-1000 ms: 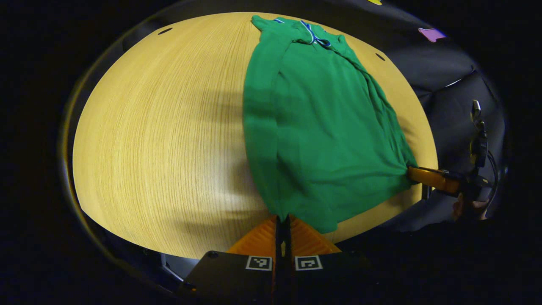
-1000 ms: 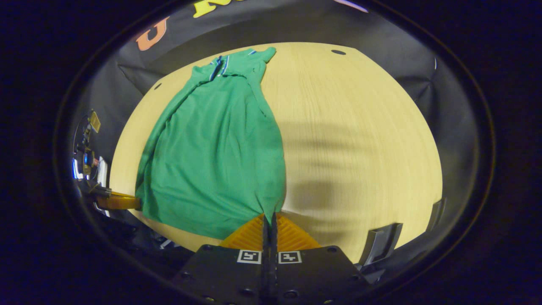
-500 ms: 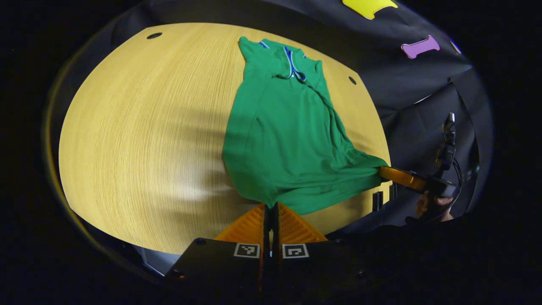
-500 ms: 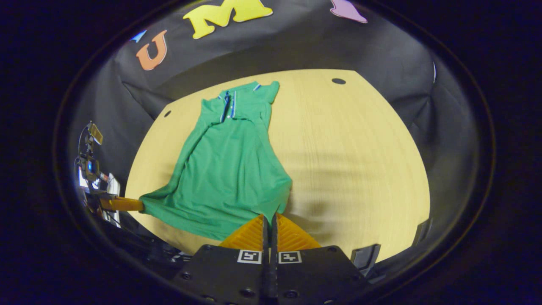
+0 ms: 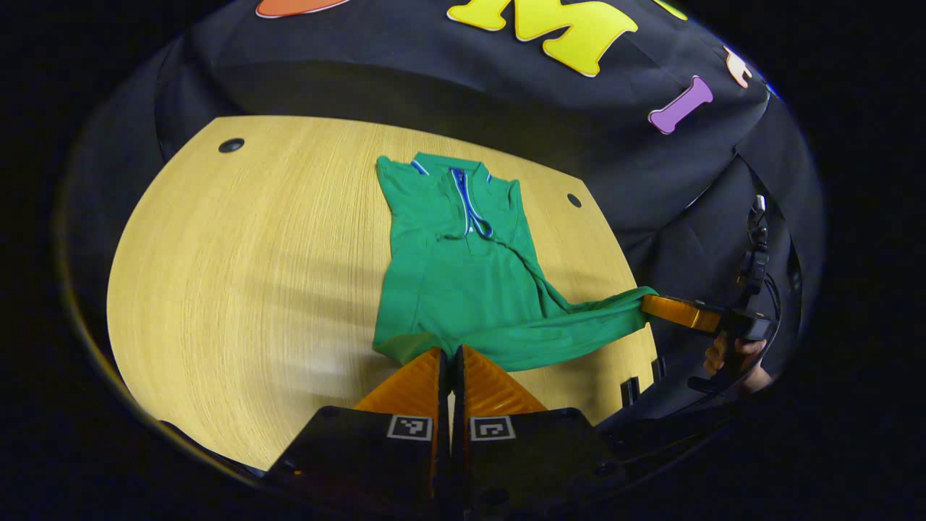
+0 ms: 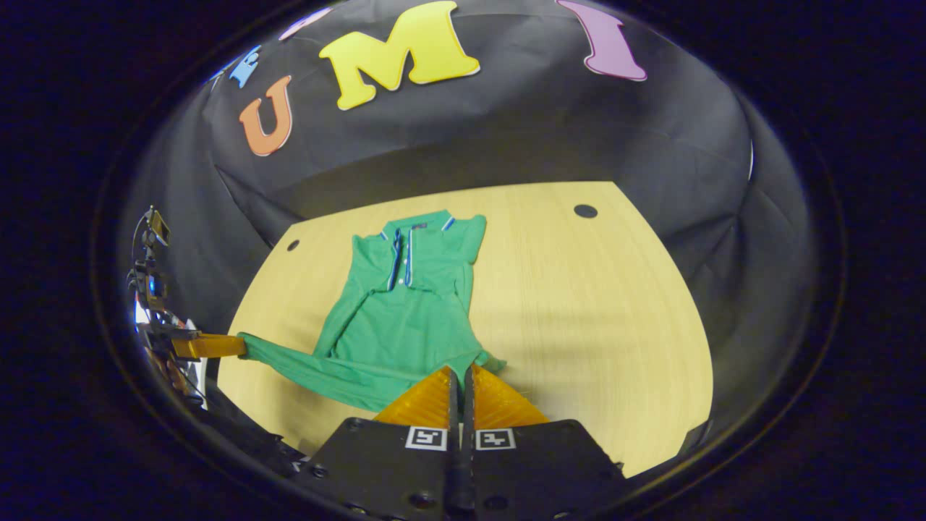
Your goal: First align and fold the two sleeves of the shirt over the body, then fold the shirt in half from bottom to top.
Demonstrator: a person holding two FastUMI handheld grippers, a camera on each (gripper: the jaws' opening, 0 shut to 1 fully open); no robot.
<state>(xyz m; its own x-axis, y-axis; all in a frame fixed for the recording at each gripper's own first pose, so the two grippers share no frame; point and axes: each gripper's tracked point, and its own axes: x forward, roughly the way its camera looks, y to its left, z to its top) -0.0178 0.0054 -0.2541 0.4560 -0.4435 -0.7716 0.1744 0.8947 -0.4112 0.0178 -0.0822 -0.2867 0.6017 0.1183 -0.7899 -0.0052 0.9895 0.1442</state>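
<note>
No containers on the table (image 5: 239,275) — just the green shirt (image 5: 463,282) on the pale wood top, w/ the booth's black cloth wall behind.

Shirt: green polo, collar end lying flat at the far side of the table, blue-and-white trim along the placket (image 5: 469,210) and collar edge. Sleeves are folded in over the body, so the upper part reads as a narrow rectangle. The bottom hem is lifted off the wood and stretched taut between the two grippers, forming a long ridge of bunched fabric across the near edge.

Left gripper (image 5: 450,354): fingers pressed together, clamped on the hem corner at the shirt's left side. Right gripper (image 6: 460,373): fingers likewise closed tight, pinching the other hem corner.

Left gripper view also catches the right gripper (image 5: 676,311) farther off at the right, gripping the pulled-out hem tip, plus the person's hand (image 5: 731,354) on its handle — and two dark round holes in the tabletop. Right gripper view shows the left gripper (image 6: 210,346) at the far left edge w/ fabric stretched to it; the hand holding it can't be made out there. That view shows more bare table to the shirt's right.
</note>
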